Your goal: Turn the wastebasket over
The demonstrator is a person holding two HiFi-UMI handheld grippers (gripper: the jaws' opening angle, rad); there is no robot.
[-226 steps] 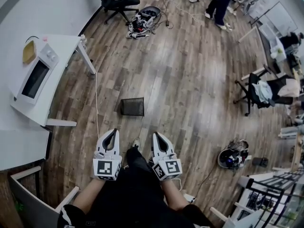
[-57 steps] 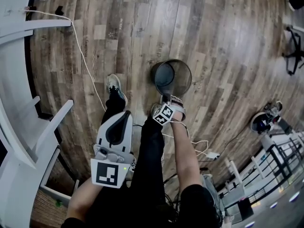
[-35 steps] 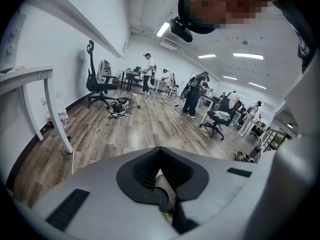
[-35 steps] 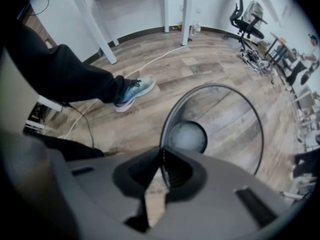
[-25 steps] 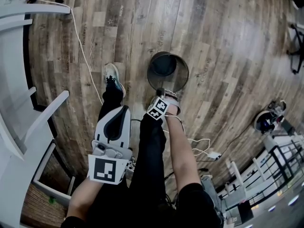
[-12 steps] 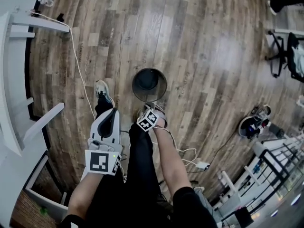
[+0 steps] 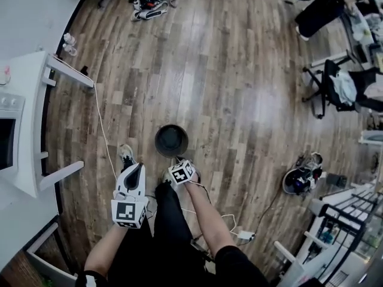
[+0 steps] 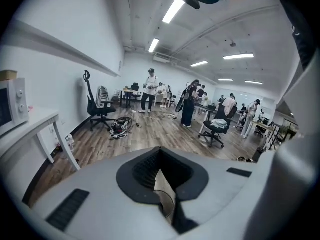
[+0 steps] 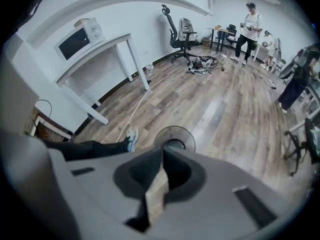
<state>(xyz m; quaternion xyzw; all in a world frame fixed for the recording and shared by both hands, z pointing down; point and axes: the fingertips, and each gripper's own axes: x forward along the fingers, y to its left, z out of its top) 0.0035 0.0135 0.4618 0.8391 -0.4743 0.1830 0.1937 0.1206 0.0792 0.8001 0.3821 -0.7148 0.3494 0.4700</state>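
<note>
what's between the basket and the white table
A white cable and the person's shoe lie between basket and table; the head view shows it.

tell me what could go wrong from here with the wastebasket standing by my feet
1. The wastebasket stands upright just ahead of the left shoe. A careless step forward could kick it over or send it rolling.
2. A white cable runs along the floor right beside that shoe and could snag a foot.
3. An adapter on a second cable lies behind the right leg, so stepping back may trip you.
</note>
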